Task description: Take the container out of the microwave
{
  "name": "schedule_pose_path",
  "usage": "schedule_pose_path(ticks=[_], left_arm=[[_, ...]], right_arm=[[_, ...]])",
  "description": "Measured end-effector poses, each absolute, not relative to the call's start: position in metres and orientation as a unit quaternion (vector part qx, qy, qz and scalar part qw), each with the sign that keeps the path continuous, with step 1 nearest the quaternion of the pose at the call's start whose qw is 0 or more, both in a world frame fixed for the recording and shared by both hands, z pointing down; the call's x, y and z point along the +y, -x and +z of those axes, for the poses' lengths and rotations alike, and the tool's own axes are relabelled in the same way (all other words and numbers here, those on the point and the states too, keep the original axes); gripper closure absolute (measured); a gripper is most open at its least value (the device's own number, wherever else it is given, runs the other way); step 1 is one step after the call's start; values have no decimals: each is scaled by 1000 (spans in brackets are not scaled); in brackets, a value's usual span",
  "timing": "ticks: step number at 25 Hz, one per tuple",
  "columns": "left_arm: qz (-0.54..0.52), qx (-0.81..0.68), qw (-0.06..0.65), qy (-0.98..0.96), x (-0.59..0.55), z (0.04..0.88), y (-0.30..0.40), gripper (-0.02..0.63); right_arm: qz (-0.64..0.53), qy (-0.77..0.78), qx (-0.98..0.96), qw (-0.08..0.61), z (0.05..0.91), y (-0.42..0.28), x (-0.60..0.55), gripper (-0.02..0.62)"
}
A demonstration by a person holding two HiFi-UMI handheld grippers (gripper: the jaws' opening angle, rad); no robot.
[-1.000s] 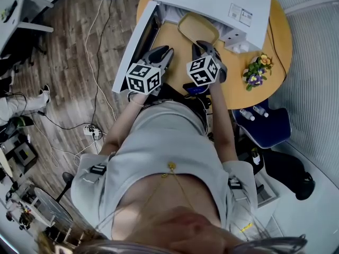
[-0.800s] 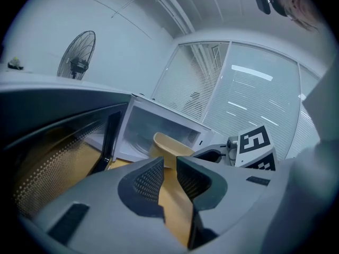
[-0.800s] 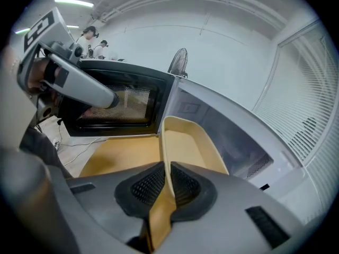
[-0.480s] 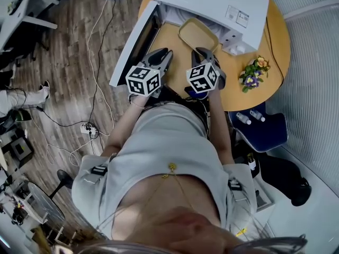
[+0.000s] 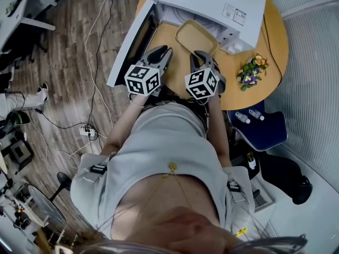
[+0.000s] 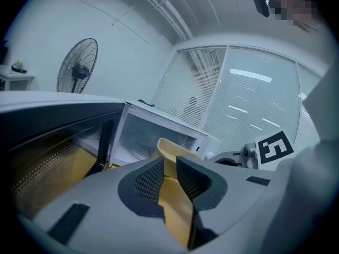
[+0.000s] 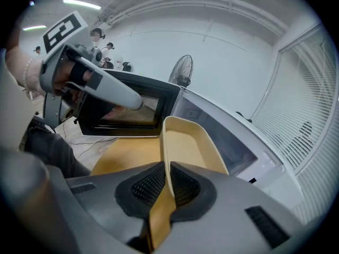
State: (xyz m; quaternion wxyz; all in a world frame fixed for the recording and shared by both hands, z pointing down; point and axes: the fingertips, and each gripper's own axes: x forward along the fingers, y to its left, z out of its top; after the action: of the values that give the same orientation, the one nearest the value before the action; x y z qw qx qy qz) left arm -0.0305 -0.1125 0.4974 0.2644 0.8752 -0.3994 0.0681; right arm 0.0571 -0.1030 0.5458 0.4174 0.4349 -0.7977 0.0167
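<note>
— Well, where's the container (image 5: pixel 197 36)?
— Top centre of the head view, over the round table (image 5: pixel 233 83), just outside the open microwave (image 5: pixel 212 4). Its long axis slants upper left to lower right.
— Held?
— Only the right gripper view shows it: the right gripper (image 7: pixel 168 181) pinches its rim. The left gripper (image 6: pixel 169 176) stands slightly apart, empty.

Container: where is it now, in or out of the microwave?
Out: head view, top centre, the beige container is just before the mouth of the white microwave, over the wooden table, near rim pinched in the right claw.
</note>
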Motion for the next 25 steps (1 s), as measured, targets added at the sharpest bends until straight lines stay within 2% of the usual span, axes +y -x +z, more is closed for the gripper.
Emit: schedule_pose_path(ticks=[25], left_arm=[[110,-313,268,-904,-130,508,40,531]], right_arm=[[54,-481,-765,425,545,-38,-84,557]])
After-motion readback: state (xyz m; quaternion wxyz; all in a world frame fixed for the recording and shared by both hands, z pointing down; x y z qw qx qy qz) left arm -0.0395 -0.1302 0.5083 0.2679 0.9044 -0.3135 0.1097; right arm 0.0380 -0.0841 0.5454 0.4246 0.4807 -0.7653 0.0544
